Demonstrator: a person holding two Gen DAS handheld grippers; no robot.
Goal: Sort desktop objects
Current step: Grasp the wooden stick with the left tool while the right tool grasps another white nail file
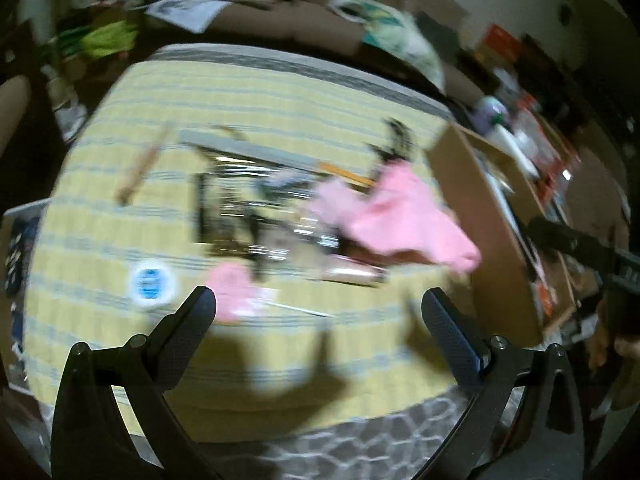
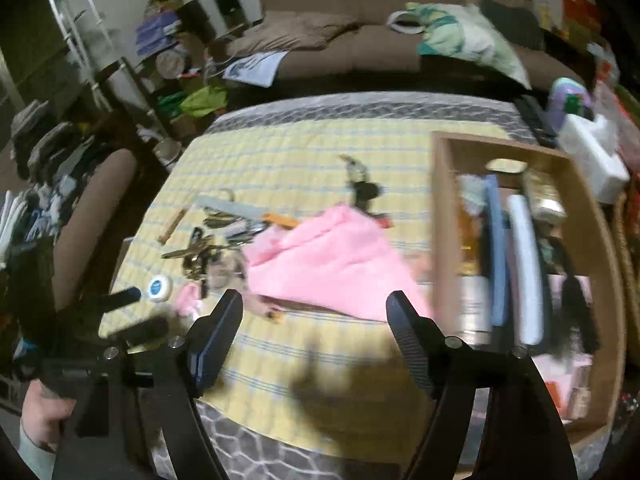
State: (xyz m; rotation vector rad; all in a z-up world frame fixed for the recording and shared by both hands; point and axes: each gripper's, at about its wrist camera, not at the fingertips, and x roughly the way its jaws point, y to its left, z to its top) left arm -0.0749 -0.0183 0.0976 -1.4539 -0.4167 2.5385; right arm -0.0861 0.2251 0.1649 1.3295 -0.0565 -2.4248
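Note:
A yellow striped cloth [image 2: 312, 152] covers the table. On it lie a pink cloth [image 2: 320, 260], a heap of keys and metal tools [image 2: 204, 248], a round blue-and-white tin [image 2: 159, 288], a wooden stick [image 2: 173, 226] and a dark tool [image 2: 362, 188]. My right gripper [image 2: 314, 300] is open and empty, above the near side of the pink cloth. My left gripper [image 1: 318, 300] is open and empty, above the table's front; the view is blurred. The tin [image 1: 152, 280], the pink cloth [image 1: 400, 216] and a small pink item [image 1: 232, 292] show there. The left gripper also shows in the right wrist view [image 2: 132, 312].
A cardboard box [image 2: 580, 208] at the right holds files, jars and other items; it also shows in the left wrist view [image 1: 480, 216]. A brown sofa [image 2: 360, 40] with a pillow stands behind the table. Cluttered shelves stand at the left and right.

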